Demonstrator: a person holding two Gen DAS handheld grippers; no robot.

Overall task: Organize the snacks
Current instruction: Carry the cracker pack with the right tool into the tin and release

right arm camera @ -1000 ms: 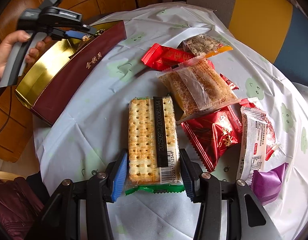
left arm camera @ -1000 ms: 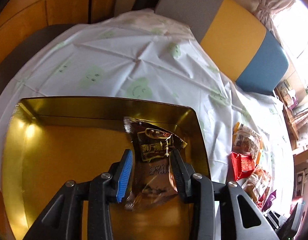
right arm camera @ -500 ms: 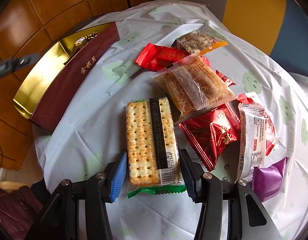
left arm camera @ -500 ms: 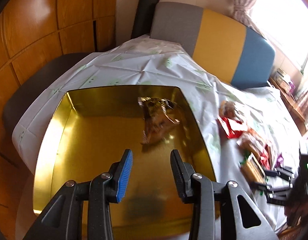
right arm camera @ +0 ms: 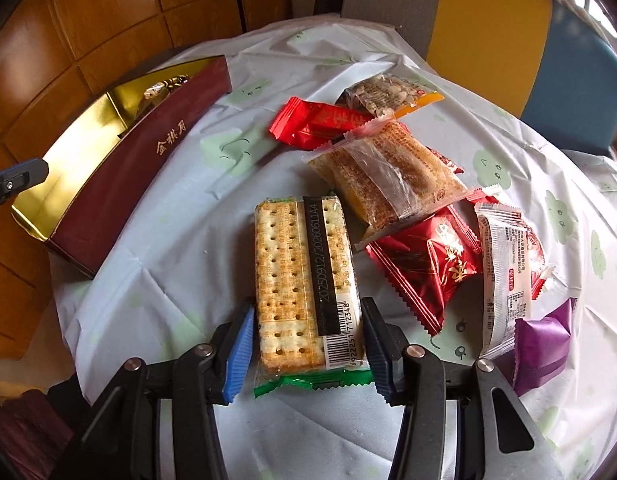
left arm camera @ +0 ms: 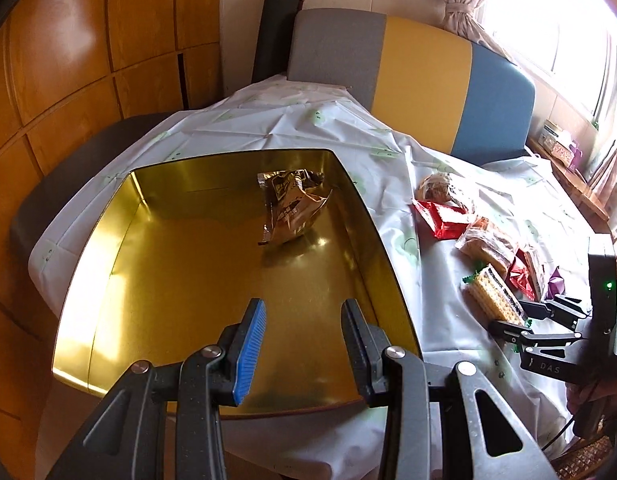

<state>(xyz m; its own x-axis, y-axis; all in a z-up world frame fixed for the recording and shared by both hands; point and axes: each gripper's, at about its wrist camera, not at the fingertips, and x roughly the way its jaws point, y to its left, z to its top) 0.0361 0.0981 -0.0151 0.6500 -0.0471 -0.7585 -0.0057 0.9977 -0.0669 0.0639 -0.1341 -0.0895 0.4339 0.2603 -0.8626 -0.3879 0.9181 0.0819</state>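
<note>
Covering the tabletop (left arm camera: 268,128): crinkled white plastic cloth with pale green prints. Gold-lined box (left arm camera: 108,264), maroon outside, sits at its left end, holding one crumpled brown snack packet (left arm camera: 290,208). Loose pile beside it: cracker pack (right arm camera: 304,280), clear-wrapped cake (right arm camera: 388,172), red foil pouches (right arm camera: 424,264), purple wrapper (right arm camera: 542,340). Right tool (right arm camera: 306,344) straddles the cracker pack; cannot tell whether it is pinched. Left tool (left arm camera: 302,340) released, empty, over the box.
</note>
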